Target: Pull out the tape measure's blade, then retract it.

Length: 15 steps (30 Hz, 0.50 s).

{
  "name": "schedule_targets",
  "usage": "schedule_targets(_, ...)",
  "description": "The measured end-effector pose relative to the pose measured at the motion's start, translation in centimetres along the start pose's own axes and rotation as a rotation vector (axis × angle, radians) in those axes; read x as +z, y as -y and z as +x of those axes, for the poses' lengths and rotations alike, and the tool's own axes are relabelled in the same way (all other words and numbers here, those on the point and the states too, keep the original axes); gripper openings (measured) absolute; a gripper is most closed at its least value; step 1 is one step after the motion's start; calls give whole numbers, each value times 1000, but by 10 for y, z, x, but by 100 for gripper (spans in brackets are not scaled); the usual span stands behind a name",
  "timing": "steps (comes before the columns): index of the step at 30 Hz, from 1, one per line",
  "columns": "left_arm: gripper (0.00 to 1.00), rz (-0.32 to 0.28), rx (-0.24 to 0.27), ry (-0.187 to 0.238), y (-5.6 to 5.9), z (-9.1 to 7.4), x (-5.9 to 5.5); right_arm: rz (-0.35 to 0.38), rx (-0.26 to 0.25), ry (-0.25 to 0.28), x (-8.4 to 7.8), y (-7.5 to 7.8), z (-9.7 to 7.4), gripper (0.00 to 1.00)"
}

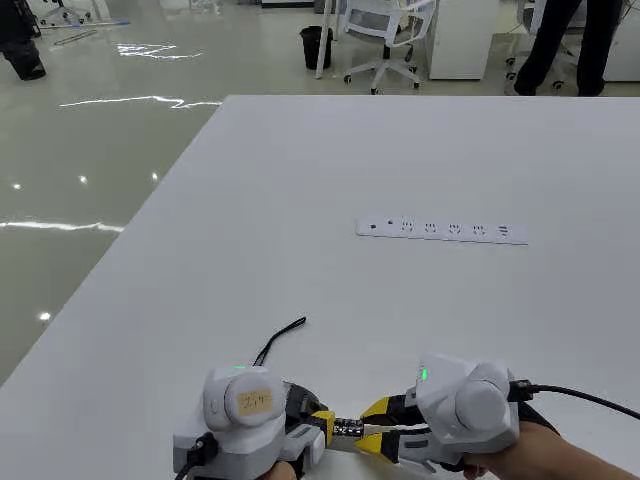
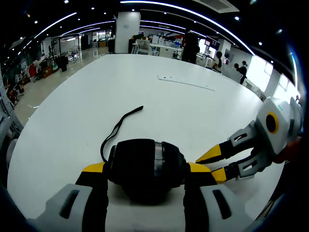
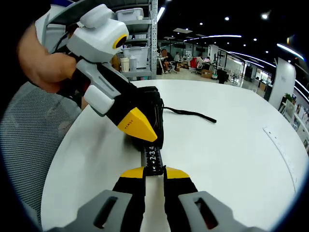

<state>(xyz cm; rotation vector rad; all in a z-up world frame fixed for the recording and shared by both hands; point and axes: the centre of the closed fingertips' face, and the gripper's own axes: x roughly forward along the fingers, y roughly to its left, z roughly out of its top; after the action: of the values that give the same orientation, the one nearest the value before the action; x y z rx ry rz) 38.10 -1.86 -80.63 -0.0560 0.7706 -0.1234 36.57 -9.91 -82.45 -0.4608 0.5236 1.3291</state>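
Tape measure (image 3: 147,108), a rounded black case, sits by the smooth white worktop's (image 1: 300,200) 6 o'clock edge, clamped in the left gripper's (image 2: 145,170) fingers. The right gripper's (image 3: 154,172) 2 fingers pinch its numbered blade (image 3: 152,157). Open worktop runs toward 12 o'clock; a flat power strip (image 1: 441,230) lies at 1 o'clock.

Mostly hidden tape measure (image 1: 298,402)
We saw it tucked behind the left gripper (image 1: 318,428); blade (image 1: 347,428) markings were too small in head view.

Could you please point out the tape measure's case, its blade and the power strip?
tape measure case (image 2: 145,164), left gripper view, middle of the black housing.
blade (image 3: 153,155), right gripper view, on the printed numbers.
power strip (image 1: 440,230), head view, middle of its top.
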Motion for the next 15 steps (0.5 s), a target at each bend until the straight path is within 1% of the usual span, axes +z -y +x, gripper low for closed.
schedule_targets(15,59,-6,1,0,-1,0,0,-6,1,4,3,-1,3,13)
